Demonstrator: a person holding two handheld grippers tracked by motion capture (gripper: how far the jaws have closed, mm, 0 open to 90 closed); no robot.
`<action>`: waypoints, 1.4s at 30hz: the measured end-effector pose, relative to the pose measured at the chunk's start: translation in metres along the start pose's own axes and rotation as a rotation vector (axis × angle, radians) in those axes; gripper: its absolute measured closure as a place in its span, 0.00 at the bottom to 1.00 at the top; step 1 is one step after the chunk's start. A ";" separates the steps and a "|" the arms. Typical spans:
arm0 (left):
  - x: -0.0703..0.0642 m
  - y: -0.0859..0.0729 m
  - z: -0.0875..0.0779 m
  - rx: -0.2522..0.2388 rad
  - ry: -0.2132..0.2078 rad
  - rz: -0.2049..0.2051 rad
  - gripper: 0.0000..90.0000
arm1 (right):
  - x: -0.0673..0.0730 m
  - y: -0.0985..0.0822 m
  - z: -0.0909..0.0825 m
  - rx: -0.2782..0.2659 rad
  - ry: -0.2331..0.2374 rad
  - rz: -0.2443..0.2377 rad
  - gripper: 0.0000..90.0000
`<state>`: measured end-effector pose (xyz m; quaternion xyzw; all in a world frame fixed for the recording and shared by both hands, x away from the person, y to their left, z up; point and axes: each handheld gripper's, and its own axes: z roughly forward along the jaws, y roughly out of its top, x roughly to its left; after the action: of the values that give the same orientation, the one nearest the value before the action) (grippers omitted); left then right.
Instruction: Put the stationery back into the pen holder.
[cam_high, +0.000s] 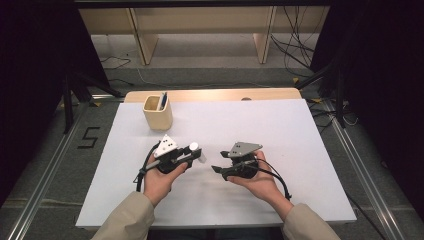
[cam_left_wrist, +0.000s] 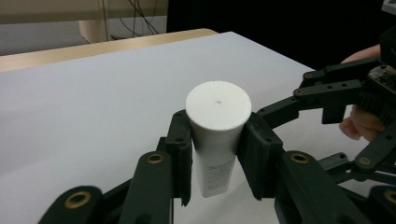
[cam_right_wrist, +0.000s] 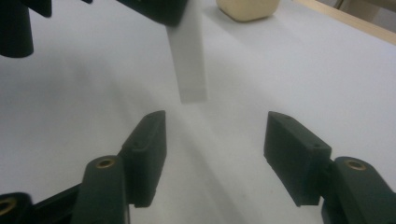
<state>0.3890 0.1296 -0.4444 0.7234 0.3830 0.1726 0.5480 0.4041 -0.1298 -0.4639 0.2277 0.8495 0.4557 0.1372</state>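
1. The left hand-held gripper (cam_left_wrist: 215, 154) is clamped on a white tube (cam_left_wrist: 217, 135), both pads pressing its sides just below the flat cap.
2. The tube is held above the white worktop (cam_high: 280, 135), in front of the beige holder (cam_high: 158, 112) and well apart from it.
3. The right hand-held gripper (cam_right_wrist: 215, 156) stands just beside the tube's lower end, its jaws spread with nothing between them.

A lab or recording studio is suggested: a white worktop (cam_high: 310, 150) is flanked by black curtains (cam_high: 385, 75), floor rails (cam_high: 45, 175), loose cables (cam_high: 295, 45) and a taped 5 (cam_high: 88, 137).
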 end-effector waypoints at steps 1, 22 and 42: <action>0.002 0.000 -0.002 -0.003 0.007 -0.002 0.74 | 0.000 0.000 -0.001 0.003 -0.001 0.008 0.41; 0.033 0.009 -0.027 -0.023 0.131 0.007 0.74 | -0.011 -0.017 -0.021 0.022 -0.023 0.083 0.32; 0.043 0.017 -0.036 -0.030 0.187 0.031 0.74 | -0.022 -0.038 -0.046 0.017 -0.046 0.154 0.28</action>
<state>0.3990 0.1832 -0.4244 0.7015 0.4186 0.2536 0.5180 0.3926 -0.1922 -0.4701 0.3040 0.8299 0.4523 0.1191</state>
